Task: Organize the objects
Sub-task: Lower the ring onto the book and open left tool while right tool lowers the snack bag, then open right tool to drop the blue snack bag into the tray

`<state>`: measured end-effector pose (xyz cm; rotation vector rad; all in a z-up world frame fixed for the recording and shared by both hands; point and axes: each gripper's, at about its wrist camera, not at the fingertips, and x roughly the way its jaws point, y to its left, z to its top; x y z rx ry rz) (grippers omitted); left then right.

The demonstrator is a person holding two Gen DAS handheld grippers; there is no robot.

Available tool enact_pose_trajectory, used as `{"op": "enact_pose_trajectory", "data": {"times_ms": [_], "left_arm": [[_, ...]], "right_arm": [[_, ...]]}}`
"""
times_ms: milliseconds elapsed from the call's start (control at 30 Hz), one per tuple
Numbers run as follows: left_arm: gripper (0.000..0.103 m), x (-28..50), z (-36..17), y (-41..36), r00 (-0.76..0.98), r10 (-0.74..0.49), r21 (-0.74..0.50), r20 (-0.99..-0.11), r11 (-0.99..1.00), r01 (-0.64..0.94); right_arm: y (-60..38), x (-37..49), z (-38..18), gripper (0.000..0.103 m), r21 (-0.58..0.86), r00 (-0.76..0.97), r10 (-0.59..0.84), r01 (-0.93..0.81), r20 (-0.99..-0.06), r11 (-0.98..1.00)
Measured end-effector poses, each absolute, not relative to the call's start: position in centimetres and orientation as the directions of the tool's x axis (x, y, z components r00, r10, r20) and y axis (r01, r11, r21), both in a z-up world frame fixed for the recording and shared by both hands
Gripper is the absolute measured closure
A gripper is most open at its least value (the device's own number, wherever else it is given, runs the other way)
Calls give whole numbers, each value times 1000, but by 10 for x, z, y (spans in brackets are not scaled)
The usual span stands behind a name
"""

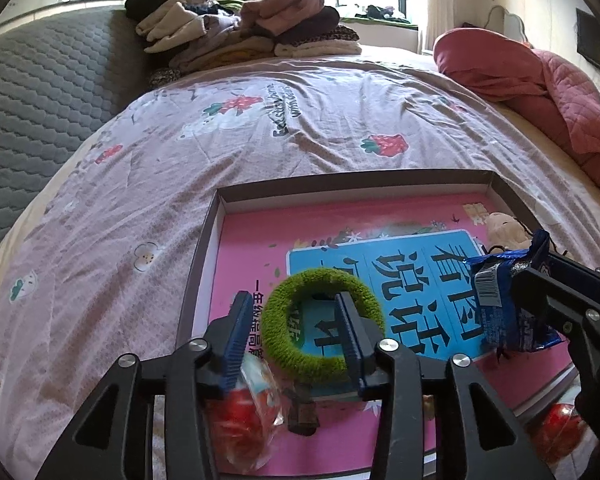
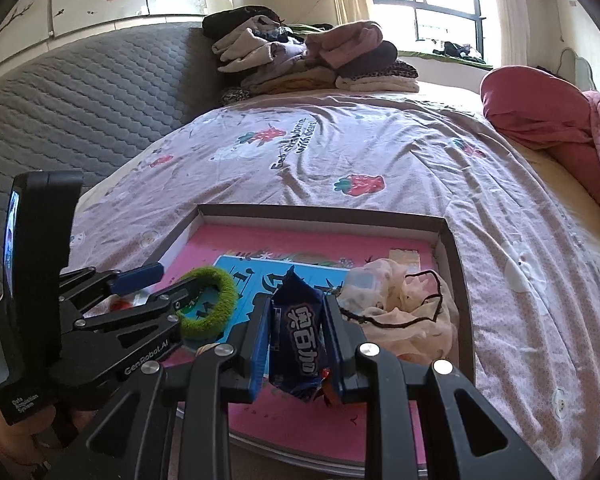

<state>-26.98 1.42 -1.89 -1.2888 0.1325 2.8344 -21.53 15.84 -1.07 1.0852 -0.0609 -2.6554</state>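
1. Right gripper (image 2: 298, 344) is clamped on a blue snack packet (image 2: 298, 336), both pads pressed against its sides, held above the pink floor of the shallow box (image 2: 456, 256).
2. Left gripper (image 1: 294, 340) stands partly open: one finger passes through the green fuzzy hair ring (image 1: 322, 326), the other sits outside it, so the ring is straddled but whether it is pinched I cannot tell.
3. Inside the box lie a cream cloth bundle (image 2: 396, 304) with a dark cord (image 2: 420, 300); a red-filled clear wrapper (image 1: 244, 412) lies below the left fingers.
4. Both items look mid-placement into the box.
5. Next, each likely needs lowering to a bare patch, then release.
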Motion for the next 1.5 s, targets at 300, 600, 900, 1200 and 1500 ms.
{"op": "enact_pose_trajectory", "data": {"times_ms": [300, 600, 900, 1200, 1500], "left_arm": [[59, -269, -15, 13, -664, -15, 63, -748, -997, -49], [59, -264, -9, 12, -668, -15, 62, -744, -997, -47], [59, -260, -7, 14, -668, -10, 63, -744, -997, -55], [59, -259, -6, 15, -669, -7, 59, -743, -997, -55], [59, -257, -6, 17, -666, -4, 60, -746, -996, -61]], "right_arm": [[171, -220, -12, 77, 201, -676, -283, 198, -681, -959], [173, -220, -13, 77, 221, -672, -288, 187, -682, -957], [173, -222, -14, 76, 217, -670, -278, 176, -688, -960], [175, -222, -13, 74, 209, -672, -266, 165, -691, -964], [176, -222, -15, 67, 205, -662, -253, 152, -706, -967]]}}
